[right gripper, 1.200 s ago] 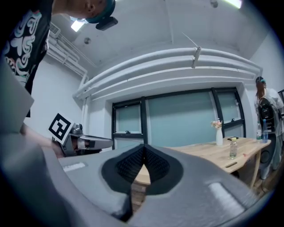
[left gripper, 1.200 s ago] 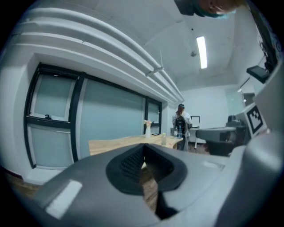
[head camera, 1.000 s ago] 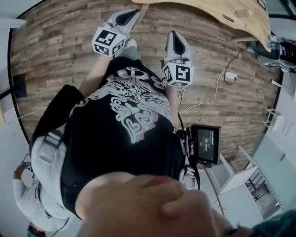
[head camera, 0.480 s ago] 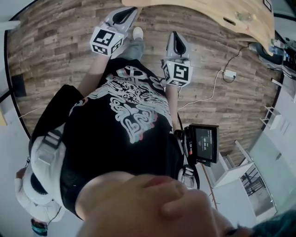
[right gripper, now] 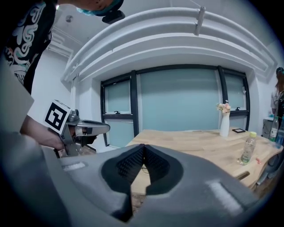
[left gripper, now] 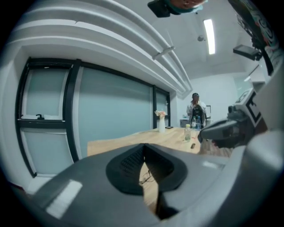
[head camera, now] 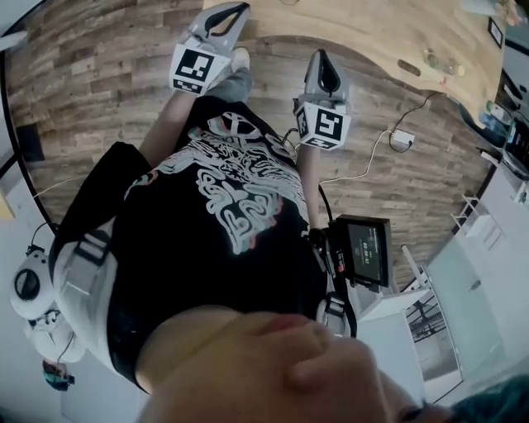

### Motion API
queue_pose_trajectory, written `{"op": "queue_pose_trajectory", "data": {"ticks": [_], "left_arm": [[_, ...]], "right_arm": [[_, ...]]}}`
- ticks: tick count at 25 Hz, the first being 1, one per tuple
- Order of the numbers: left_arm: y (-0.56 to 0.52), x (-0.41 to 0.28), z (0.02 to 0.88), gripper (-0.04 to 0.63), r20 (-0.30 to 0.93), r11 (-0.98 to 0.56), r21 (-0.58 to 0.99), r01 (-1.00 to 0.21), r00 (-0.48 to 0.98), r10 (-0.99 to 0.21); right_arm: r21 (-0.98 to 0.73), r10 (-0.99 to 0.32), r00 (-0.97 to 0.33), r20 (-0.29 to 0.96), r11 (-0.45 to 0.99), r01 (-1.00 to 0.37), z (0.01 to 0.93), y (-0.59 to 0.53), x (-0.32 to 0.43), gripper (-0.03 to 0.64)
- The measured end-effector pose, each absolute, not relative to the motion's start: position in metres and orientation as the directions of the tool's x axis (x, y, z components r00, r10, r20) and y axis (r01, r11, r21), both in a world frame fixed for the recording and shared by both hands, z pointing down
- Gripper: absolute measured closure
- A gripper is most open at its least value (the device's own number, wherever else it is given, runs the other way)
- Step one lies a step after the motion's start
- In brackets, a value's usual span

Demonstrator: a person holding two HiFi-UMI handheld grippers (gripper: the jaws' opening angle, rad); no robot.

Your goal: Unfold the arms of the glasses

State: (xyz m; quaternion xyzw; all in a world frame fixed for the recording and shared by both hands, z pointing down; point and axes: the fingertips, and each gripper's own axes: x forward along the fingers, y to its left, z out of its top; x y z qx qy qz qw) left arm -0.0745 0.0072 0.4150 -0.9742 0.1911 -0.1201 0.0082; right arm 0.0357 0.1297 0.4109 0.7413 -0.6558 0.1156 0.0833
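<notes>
Where the head view drops past a black printed shirt (head camera: pixel 223 206), the left gripper (head camera: pixel 230 15) and right gripper (head camera: pixel 320 66) point toward a wooden table (head camera: pixel 372 33). In the left gripper view, thin-rimmed glasses (left gripper: pixel 146 177) lie on the tabletop, seen beneath jaw tips that meet on nothing. A vase (left gripper: pixel 160 124) and a bottle (left gripper: pixel 188 133) stand farther back. In the right gripper view the glasses look tiny and their arms are unclear. Those jaws are likewise closed and empty.
</notes>
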Motion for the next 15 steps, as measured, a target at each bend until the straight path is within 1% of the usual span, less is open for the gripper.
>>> {"op": "queue_pose_trajectory", "data": {"ticks": [2, 6, 11, 15], "left_arm": [[-0.009, -0.079, 0.408, 0.606, 0.231, -0.918, -0.075, -0.388, 0.889, -0.395], [-0.032, -0.089, 0.387, 0.606, 0.214, -0.9, -0.177, -0.397, 0.877, -0.429], [-0.06, -0.054, 0.413, 0.606, 0.236, -0.904, -0.144, -0.402, 0.873, -0.426], [-0.068, -0.056, 0.413, 0.606, 0.244, -0.904, -0.133, -0.407, 0.87, -0.428]], "right_arm": [[-0.022, -0.952, 0.119, 0.281, -0.131, -0.991, 0.406, 0.115, 0.036, 0.617], [-0.014, -0.948, 0.122, 0.292, -0.132, -0.991, 0.396, 0.094, 0.03, 0.617], [0.032, -0.929, 0.171, 0.329, -0.17, -0.985, 0.413, 0.078, 0.065, 0.617], [0.028, -0.921, 0.167, 0.353, -0.168, -0.985, 0.416, 0.072, 0.064, 0.617]]}}
